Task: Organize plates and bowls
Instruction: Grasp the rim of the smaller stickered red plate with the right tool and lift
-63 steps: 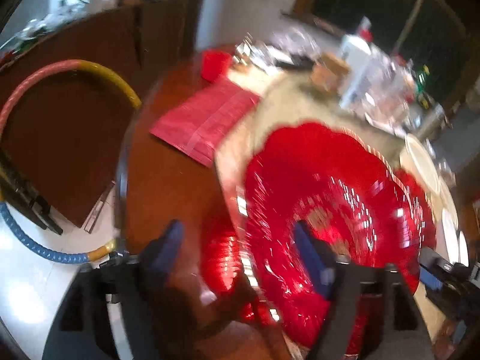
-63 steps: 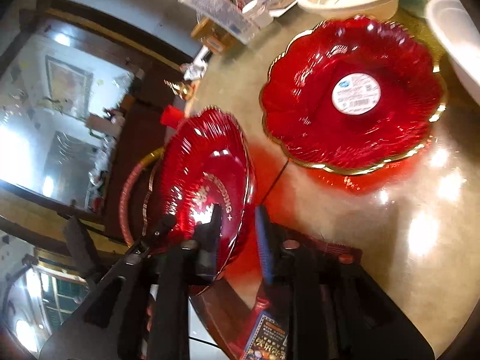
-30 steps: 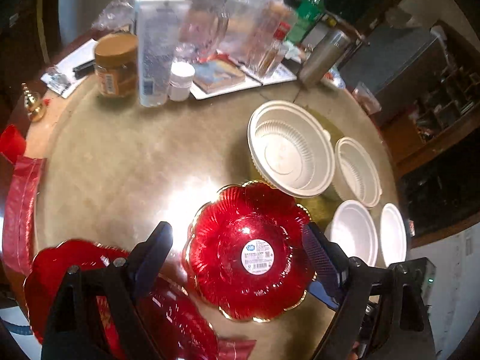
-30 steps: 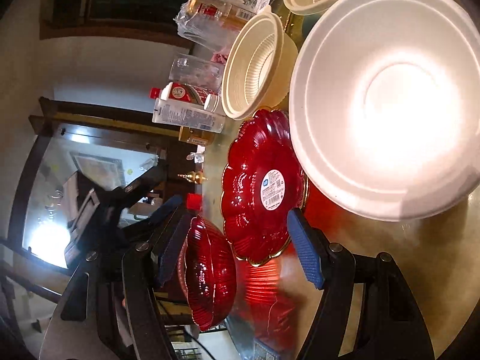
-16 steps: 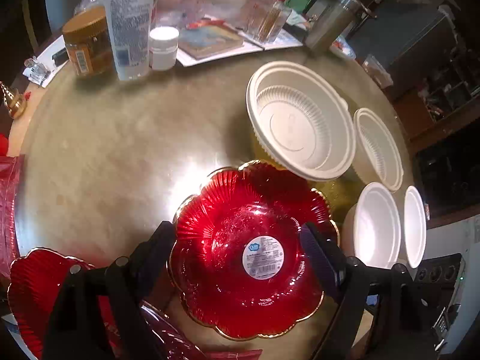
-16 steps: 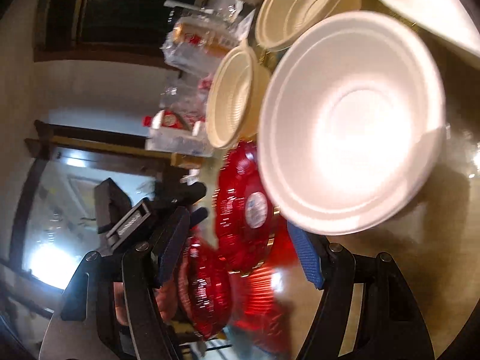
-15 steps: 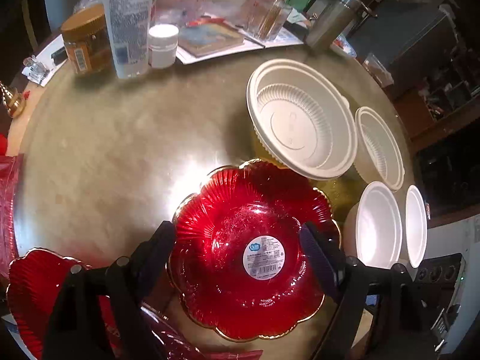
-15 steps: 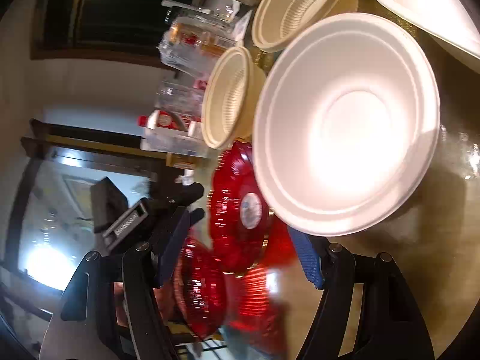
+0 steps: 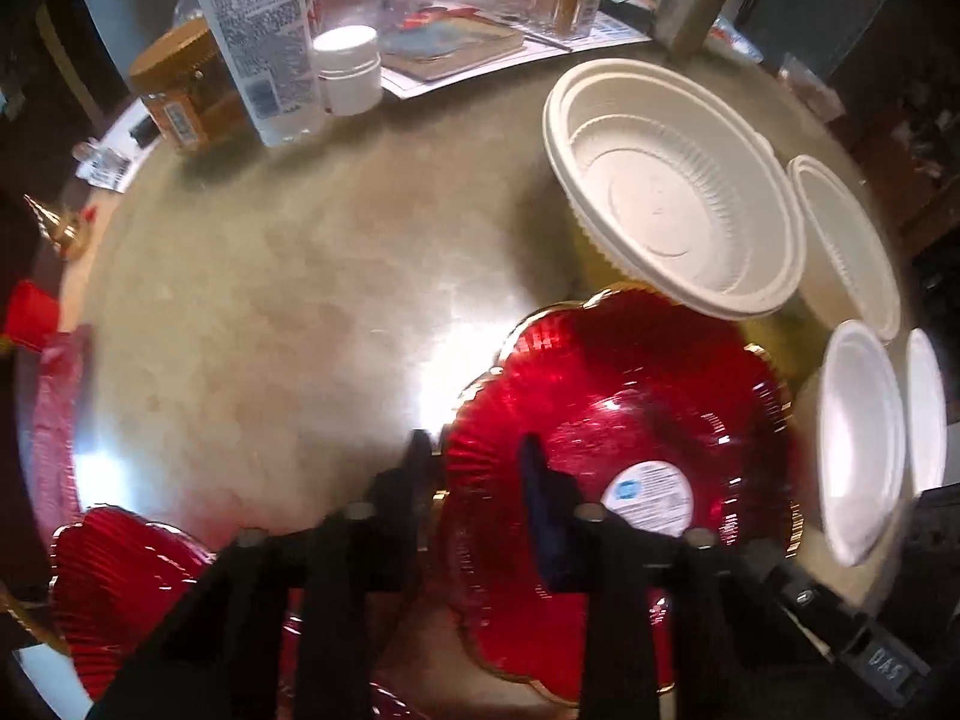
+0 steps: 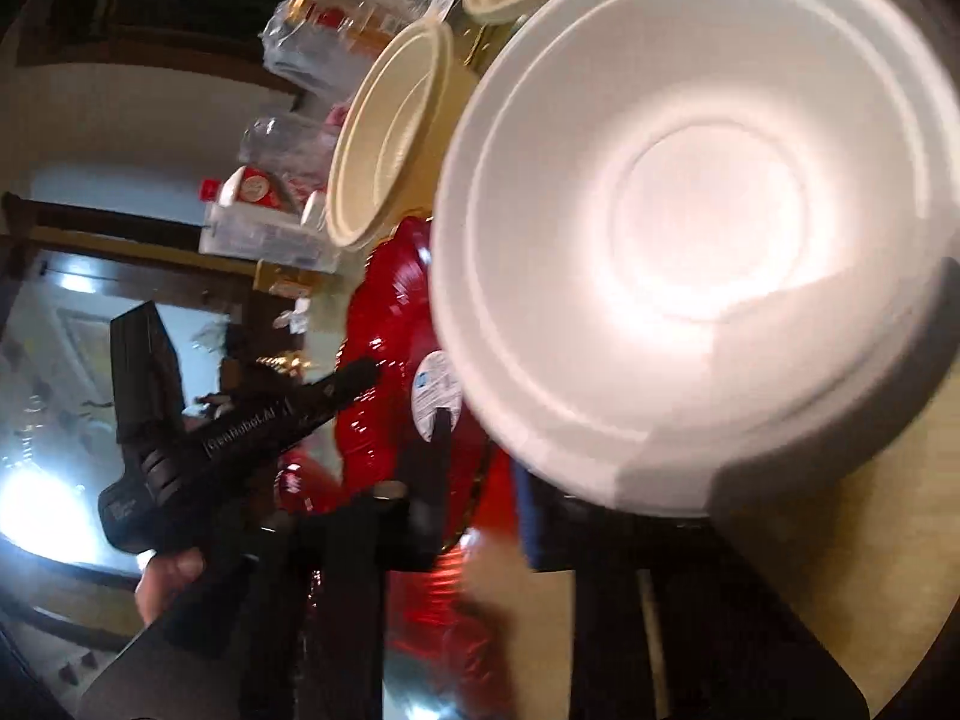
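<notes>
Red plate [image 9: 630, 420] rests on the table [image 9: 270, 312]; the left gripper [image 9: 474, 450], jaws just closed, clamps its rim. The right gripper [image 10: 480, 450], likewise just closed, pinches the empty white bowl [image 10: 690, 228] rim.

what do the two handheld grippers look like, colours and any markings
Both are black two-finger grippers on jointed black arms with round metal pivot pins. The left gripper and the right gripper each have a blue pad on one finger. In the right wrist view the left one's body bears pale lettering, too blurred to read surely.
</notes>
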Demonstrator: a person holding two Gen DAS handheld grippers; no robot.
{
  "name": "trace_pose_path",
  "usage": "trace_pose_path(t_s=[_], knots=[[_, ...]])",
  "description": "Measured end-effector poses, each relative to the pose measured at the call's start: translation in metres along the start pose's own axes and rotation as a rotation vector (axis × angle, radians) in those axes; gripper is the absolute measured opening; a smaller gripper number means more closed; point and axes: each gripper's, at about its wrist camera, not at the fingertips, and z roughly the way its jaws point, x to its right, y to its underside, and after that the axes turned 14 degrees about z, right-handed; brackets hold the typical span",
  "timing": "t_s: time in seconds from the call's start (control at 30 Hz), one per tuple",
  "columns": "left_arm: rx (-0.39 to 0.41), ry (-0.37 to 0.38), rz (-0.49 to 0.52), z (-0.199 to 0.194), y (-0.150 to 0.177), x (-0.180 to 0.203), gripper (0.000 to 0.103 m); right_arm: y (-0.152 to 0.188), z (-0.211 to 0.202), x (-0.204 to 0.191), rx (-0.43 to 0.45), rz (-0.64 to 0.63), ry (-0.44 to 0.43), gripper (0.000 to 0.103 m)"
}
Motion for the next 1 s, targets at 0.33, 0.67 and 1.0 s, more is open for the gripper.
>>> trace_pose_path(t_s=[0.33,0.67,1.0], knots=[[0.025,-0.035,0.006,-0.016,0.002,0.008,0.017,0.001,-0.01,-0.007,0.061,-0.046,0.026,0.012],[0.081,-0.052,-0.014,-0.047,0.023,0.0,0.012,0.011,-0.012,-0.019,0.045,-0.098,-0.019,0.012],[0.15,-0.043,-0.056,-0.079,0.051,-0.015,0.012,0.031,-0.023,-0.04,0.044,-0.171,-0.054,0.012]])
